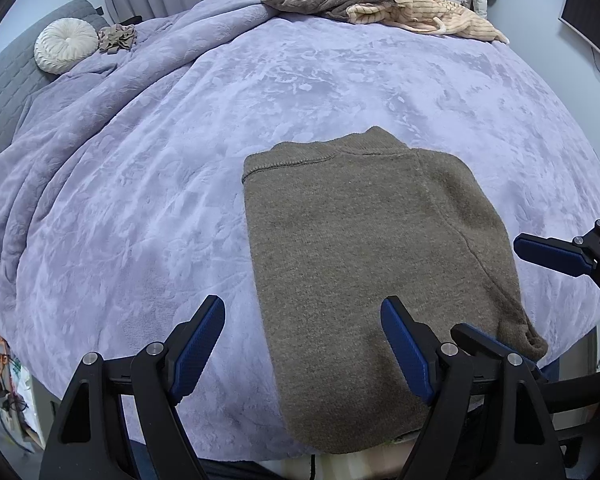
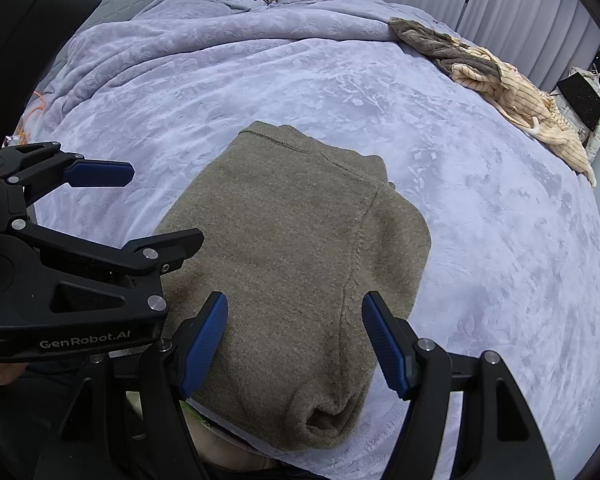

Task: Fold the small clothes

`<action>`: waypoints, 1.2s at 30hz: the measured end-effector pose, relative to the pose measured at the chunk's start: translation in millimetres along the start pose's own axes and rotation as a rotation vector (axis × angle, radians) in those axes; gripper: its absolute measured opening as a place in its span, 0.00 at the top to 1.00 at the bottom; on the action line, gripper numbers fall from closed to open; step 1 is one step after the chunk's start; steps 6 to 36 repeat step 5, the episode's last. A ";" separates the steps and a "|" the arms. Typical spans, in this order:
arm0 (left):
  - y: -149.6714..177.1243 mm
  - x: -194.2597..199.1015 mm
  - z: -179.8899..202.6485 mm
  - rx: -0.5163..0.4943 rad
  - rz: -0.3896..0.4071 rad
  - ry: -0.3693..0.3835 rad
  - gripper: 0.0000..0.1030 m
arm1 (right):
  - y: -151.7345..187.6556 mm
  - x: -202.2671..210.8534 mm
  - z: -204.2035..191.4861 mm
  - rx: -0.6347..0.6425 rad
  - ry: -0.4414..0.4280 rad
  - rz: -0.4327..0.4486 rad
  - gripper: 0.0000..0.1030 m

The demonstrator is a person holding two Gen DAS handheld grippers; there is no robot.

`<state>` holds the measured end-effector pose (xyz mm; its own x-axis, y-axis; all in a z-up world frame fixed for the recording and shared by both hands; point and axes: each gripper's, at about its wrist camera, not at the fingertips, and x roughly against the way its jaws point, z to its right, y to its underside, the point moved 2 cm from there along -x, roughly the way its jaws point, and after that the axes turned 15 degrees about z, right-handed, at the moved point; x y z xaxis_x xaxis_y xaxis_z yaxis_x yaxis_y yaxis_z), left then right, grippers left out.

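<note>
**Risks with the half-folded sweater at the bed's edge**

The olive-brown knitted sweater point(image 1: 364, 248) lies on the lavender plush blanket point(image 1: 180, 160) covering the bed, its sides already turned in to a narrow panel, collar toward the far side and hem hanging just over the near edge. The left claw point(image 1: 302, 350) hovers above the hem's left side, jaws spread and holding nothing; the right claw point(image 2: 294, 344) hangs over the right side by the tucked sleeve cuff, also spread and empty.

The likely next step, as I judge it, is to pinch the hem and carry it toward the collar. Several things could spoil that:

- The knit is thick and layered; a shallow pinch may catch only the top layer, so the folded sleeves slide out.
- The plush blanket may be nipped along with the hem and lift too.
- Uneven lifting by the two claws would skew the fold.
- The overhanging hem could slip off the bed.

The heap of brown and cream striped clothes point(image 1: 384, 4) lies well apart and is no hazard.
</note>
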<state>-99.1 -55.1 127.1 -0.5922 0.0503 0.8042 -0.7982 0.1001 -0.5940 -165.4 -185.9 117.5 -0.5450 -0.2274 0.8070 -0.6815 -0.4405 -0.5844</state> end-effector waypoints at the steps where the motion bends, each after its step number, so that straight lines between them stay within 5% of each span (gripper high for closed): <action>1: -0.1 0.8 -0.1 -0.001 0.004 -0.007 0.21 | -0.3 0.0 0.1 0.000 -0.001 0.000 0.29; 36: -0.3 2.3 -0.7 -0.003 0.011 -0.019 0.21 | -1.1 0.0 -1.1 0.000 -0.002 -0.001 0.29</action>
